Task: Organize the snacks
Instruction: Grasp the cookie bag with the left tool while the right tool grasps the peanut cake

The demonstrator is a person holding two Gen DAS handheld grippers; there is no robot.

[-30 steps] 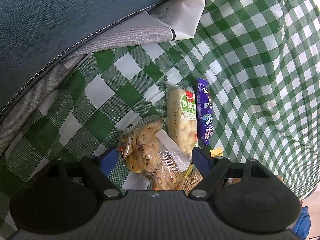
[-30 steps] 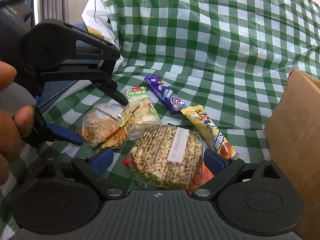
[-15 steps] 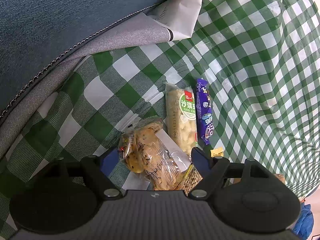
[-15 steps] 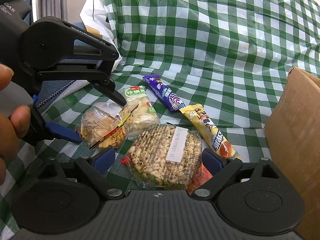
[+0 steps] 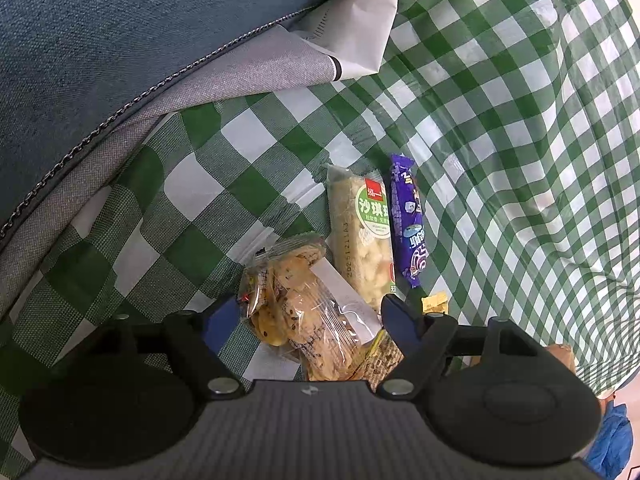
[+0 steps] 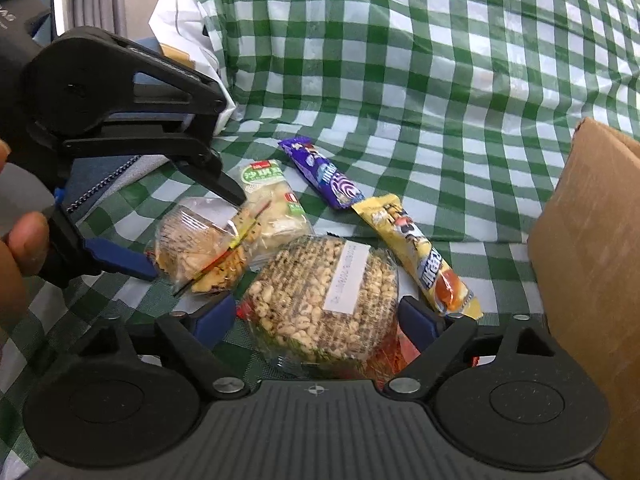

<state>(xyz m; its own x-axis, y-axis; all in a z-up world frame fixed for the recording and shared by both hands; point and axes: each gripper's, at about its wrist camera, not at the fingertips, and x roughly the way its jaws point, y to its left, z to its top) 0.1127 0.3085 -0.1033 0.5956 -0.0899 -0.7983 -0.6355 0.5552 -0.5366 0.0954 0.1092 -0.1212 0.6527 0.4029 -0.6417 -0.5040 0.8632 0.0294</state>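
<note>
- Left wrist view first: left gripper (image 5: 308, 312) points down over the green checked cloth (image 5: 500, 128), jaws spread, straddling the cookie bag (image 5: 304, 308). Pads look just off the wrapper on both sides, so not clamped; nothing held.
- Landmark = cookie bag. Just beyond it and to its right lies the green-label rice bar (image 5: 362, 236), touching or nearly touching the bag's far edge. Purple bar (image 5: 408, 220) lies right of the rice bar, side by side with it.
- Blue-grey cushion with zipper (image 5: 120, 40) sits well beyond-left of the cookie bag; white paper (image 5: 360, 40) at its edge.
- Right wrist view: right gripper (image 6: 316, 316) has jaws closing around the round puffed-grain cake (image 6: 324, 300). The cake sits between the blue pads, right pad close against the wrapper, left pad with a small gap; not yet pinched as far as I can tell.
- Grain cake is just right of the cookie bag (image 6: 200, 248), near-touching. Left gripper (image 6: 188, 236) is seen from the side, one finger above the bag, one at its left end, a hand (image 6: 16, 264) behind it.
- Yellow bar (image 6: 420, 256) lies right of the grain cake, purple bar (image 6: 324, 176) beyond it, rice bar (image 6: 276, 208) right behind the cookie bag.
- Cardboard box (image 6: 592, 248) stands well right of the cookie bag, past the yellow bar.
</note>
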